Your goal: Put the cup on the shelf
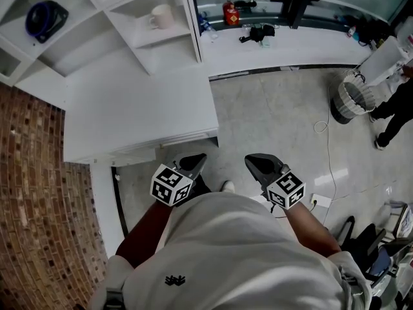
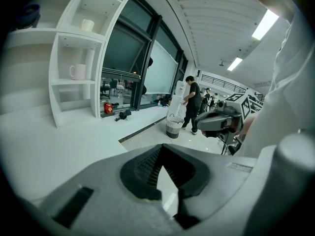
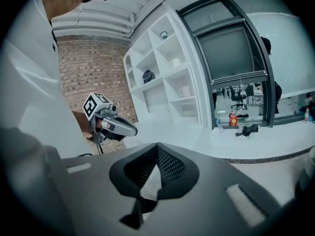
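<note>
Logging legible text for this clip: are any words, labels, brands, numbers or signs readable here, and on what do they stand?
No readable words or numbers in any view.
Left marker cube and right marker cube: black-and-white square patterns only, no letters.
Shirt: a small dark emblem, no lettering legible.
Red container on the window ledge: any print is too small to read.

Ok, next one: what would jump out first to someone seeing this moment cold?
The left gripper and right gripper sit low against the person's white shirt, both shut with nothing between their jaws. Ahead, at the head view's upper left, stands the white shelf unit, with a pale cup in one compartment and a dark blue round item in another further left. A brick wall fills the lower left.
</note>
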`<state>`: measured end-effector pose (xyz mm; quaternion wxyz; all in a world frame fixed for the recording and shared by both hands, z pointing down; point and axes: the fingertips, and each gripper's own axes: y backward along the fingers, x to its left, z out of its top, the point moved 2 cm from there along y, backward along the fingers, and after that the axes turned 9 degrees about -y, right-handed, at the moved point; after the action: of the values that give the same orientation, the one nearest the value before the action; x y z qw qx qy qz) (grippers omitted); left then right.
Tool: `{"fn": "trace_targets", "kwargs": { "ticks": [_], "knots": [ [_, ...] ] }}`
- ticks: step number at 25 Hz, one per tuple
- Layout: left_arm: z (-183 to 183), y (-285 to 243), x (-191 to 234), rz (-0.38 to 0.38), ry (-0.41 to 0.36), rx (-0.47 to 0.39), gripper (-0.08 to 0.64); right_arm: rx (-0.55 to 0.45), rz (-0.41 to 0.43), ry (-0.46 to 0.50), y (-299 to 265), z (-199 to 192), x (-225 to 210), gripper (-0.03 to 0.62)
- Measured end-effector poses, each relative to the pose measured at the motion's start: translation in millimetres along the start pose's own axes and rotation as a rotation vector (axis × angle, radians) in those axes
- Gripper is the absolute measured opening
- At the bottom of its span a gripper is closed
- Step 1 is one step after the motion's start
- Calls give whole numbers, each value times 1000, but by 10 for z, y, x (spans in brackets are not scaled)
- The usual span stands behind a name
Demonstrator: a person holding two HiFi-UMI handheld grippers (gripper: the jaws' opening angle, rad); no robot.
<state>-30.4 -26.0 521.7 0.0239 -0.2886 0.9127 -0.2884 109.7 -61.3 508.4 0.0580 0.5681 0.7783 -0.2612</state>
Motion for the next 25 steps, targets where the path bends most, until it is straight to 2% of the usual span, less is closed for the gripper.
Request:
{"fn": "trace_targets", "kwargs": {
  "ticks": [25],
  "knots": [
    [-159, -93, -9, -29, 13, 29, 6, 32, 8, 23, -53, -93, 54, 11]
  ]
}}
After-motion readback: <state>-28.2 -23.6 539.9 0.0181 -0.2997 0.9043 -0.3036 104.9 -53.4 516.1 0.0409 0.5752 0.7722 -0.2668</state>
